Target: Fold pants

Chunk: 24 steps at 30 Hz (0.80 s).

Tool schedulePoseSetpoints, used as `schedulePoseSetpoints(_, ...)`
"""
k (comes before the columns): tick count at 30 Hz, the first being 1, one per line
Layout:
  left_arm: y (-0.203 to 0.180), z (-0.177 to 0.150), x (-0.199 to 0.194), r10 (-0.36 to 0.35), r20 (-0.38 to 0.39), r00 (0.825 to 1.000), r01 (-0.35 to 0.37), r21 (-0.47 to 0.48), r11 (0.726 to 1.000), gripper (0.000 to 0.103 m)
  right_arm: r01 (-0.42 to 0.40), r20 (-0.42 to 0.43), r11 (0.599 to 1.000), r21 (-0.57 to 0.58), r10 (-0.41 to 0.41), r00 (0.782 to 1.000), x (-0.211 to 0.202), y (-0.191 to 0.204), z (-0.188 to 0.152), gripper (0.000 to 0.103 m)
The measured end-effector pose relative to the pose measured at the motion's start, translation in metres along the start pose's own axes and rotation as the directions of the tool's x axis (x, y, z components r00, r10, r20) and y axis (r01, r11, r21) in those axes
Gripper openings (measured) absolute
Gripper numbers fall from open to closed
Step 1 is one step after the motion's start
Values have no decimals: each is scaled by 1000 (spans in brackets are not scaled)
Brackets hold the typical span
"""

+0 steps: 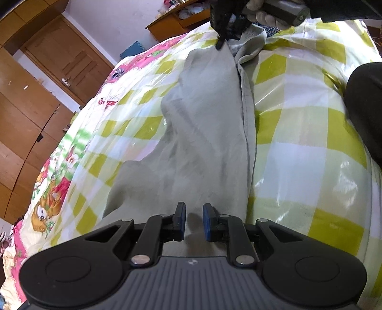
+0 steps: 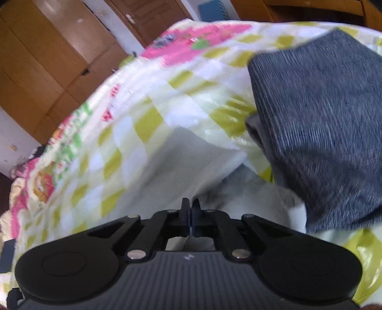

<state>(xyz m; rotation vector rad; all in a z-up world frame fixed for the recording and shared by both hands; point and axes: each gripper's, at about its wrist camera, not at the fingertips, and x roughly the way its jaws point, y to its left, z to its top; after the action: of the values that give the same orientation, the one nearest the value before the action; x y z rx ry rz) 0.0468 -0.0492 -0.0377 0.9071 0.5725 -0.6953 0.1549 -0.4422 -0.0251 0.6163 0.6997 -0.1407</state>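
Home bedroom: a bed under a yellow-green checked quilt (image 1: 298, 147) with pink cartoon prints fills the views, with a wooden wardrobe (image 1: 21, 114) and panelled wooden door (image 1: 66, 62) beyond the bed's far side, and a cluttered wooden desk (image 1: 176, 21) past its far end.

Left wrist: low over pants (image 1: 205, 133), facing along them toward bed's (image 1: 298, 133) far edge | Right wrist: close over pants (image 2: 181, 167), blurred | Shared: pants, checked bed (image 2: 152, 95), wooden door (image 1: 71, 62).
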Motion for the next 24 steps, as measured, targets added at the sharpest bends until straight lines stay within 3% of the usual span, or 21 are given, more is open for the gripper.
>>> schedulePoseSetpoints(6,-10,6,7,-20,15,1000,19,11,1000,33,-46,106,998,35,42,994,-65,-19,-7,3)
schedulePoseSetpoints(12,-16,11,9,-28,19,999,27,40,999,33,41,73,998,44,-44,996,-72,-36,-36,7)
schedulePoseSetpoints(14,-18,12,8,-25,14,1000,24,54,998,33,95,56,994,61,-98,994,-64,-43,-39,24)
schedulePoseSetpoints(18,-18,11,6,-28,7,1000,27,62,998,33,119,96,992,43,-123,988,-67,-45,-43,37)
schedulePoseSetpoints(20,-19,11,6,-29,6,1000,28,64,998,33,110,95,993,45,-113,989,-63,-47,-41,58)
schedulePoseSetpoints(21,-19,10,7,-28,5,1000,27,68,997,33,108,76,993,52,-112,991,-56,-49,-39,63)
schedulePoseSetpoints(24,-20,12,8,-23,1,1000,23,66,998,33,24,41,992,125,-29,999,-32,-59,-32,60)
